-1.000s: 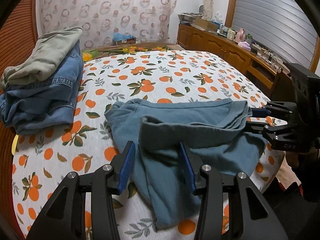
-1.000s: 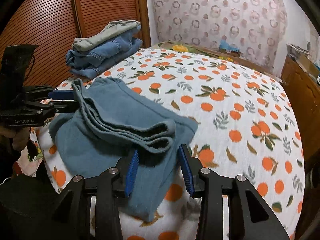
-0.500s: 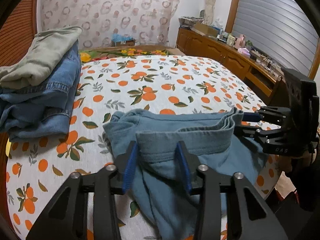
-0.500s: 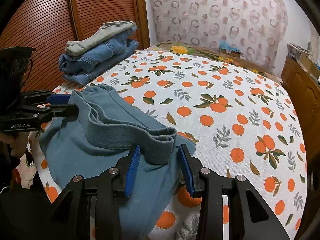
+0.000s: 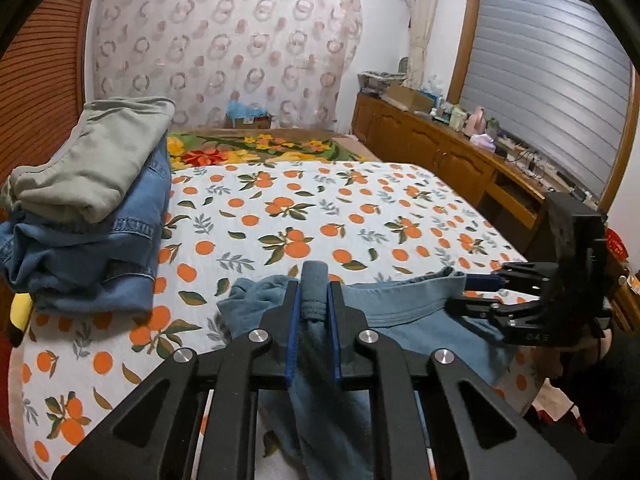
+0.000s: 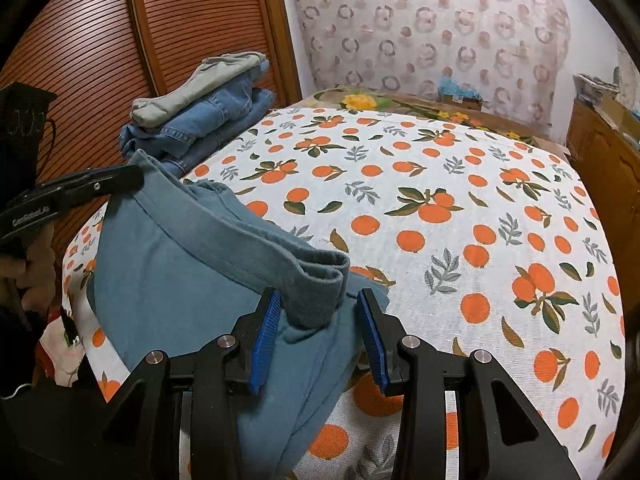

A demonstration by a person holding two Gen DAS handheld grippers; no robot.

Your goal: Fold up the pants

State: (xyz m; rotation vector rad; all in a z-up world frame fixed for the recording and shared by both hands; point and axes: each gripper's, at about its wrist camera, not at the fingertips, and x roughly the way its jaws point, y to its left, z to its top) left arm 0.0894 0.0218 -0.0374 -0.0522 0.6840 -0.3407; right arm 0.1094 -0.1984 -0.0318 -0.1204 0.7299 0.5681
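Two grippers lift blue pants (image 6: 172, 264) off the bed (image 6: 440, 200): left gripper (image 5: 313, 320) fingers closing on the waistband, right gripper (image 6: 316, 332) fingers open around it, so that end may slip and sag.

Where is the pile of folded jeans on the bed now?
The pile of folded jeans lies at the bed's left edge beside the wooden slatted door, beyond the blue pants.

One blue pants (image 6: 172, 264) at the bed's near edge. One bed (image 5: 360, 216), orange-print sheet. Folded stack at its far left corner: one grey-green garment (image 5: 96, 160) on top, two denim items (image 5: 104, 248) under, count unsure. Two grippers.
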